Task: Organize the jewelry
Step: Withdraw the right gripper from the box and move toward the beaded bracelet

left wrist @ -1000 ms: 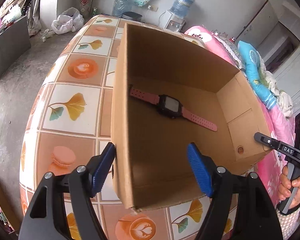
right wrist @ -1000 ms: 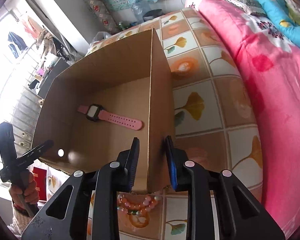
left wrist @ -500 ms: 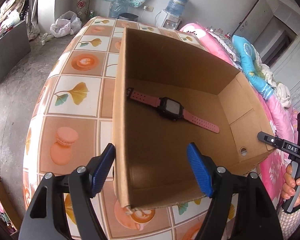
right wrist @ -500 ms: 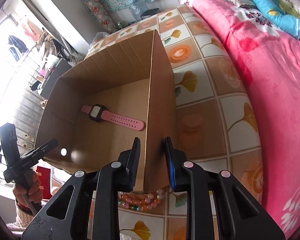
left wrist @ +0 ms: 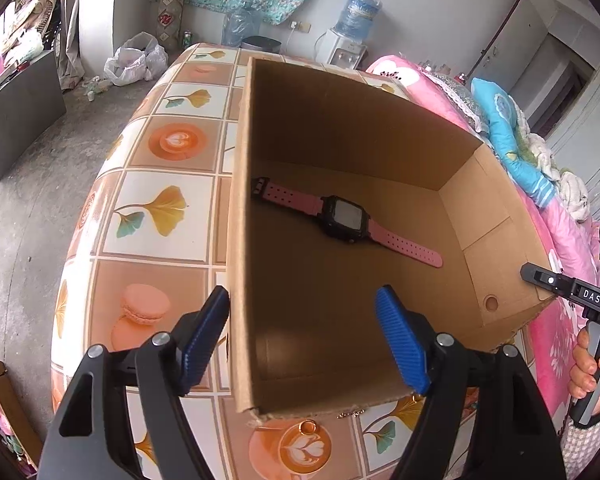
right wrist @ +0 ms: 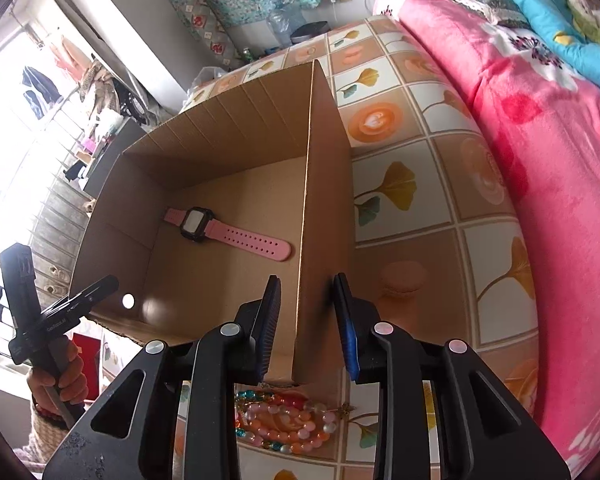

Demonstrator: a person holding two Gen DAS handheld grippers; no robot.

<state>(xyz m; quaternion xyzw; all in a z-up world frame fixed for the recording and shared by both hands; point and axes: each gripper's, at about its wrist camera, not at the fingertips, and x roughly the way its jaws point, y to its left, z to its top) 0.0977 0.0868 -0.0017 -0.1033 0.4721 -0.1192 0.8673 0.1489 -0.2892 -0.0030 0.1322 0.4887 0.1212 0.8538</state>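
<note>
On the tiled table: we see an open cardboard box (left wrist: 340, 140) standing on the patterned tabletop (left wrist: 156, 216), with a pink bed (right wrist: 540, 160) along the table's far side.
Watch: we find a pink-strapped watch (left wrist: 342, 222) lying flat on the box floor, near the middle, face up.
Left gripper: our left gripper (left wrist: 302, 340) is spread wide, straddling the box's left wall near the front corner; one blue pad sits outside the wall, the other inside, and neither presses on it.
Right gripper: our right gripper (right wrist: 308, 320) straddles the box's right wall; its jaws have just been opening, and a gap shows between each pad and the cardboard.
Beads: we see a beaded bracelet (right wrist: 288, 420) on the table just in front of the box, below the right gripper.
Ring: a small gold ring (left wrist: 308, 427) lies on the table by the front edge of the box.
</note>
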